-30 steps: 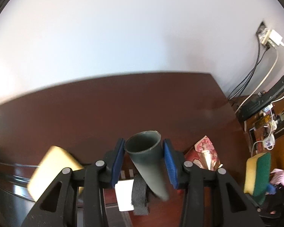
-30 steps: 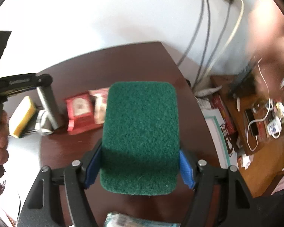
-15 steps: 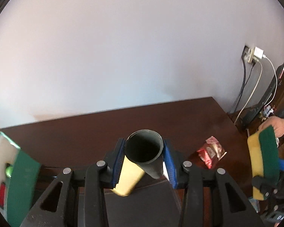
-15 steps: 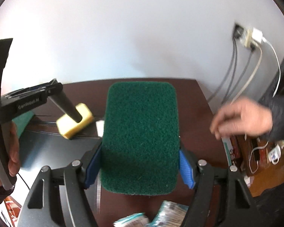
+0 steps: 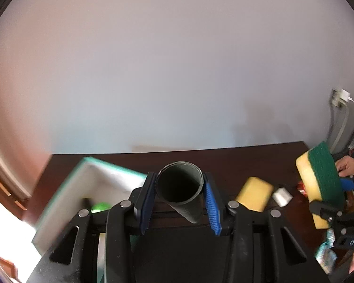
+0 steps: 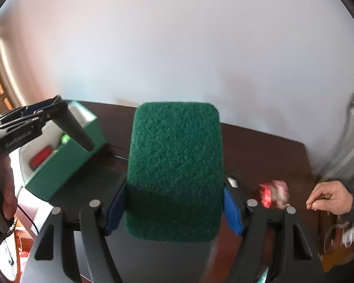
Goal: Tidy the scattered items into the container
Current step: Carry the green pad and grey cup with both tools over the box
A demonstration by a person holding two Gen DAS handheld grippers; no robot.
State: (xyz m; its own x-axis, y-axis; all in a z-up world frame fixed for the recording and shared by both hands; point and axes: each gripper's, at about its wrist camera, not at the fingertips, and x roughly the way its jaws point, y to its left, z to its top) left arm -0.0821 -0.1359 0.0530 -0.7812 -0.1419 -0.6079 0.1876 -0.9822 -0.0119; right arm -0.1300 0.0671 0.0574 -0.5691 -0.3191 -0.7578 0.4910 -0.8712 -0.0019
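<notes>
My left gripper (image 5: 179, 199) is shut on a dark grey tube (image 5: 180, 191), held above the table, open end toward the camera. It also shows in the right wrist view (image 6: 75, 129), over the green container (image 6: 66, 162). The container (image 5: 87, 188), white inside, holds a red item (image 6: 41, 155) and a green item (image 5: 101, 206). My right gripper (image 6: 174, 202) is shut on a green-and-yellow sponge (image 6: 174, 165), also seen in the left wrist view (image 5: 321, 184). A yellow sponge (image 5: 253, 193), a white roll (image 5: 282, 197) and a red packet (image 6: 273, 193) lie on the table.
The table is dark brown wood (image 6: 259, 148) against a white wall. A person's hand (image 6: 330, 198) is at the right edge. Cables and a wall socket (image 5: 339, 96) are at the far right. A black mat (image 6: 82, 184) lies beside the container.
Both grippers have swung left. The container has come into view below the tube. The yellow sponge and the red packet now lie to the right.
</notes>
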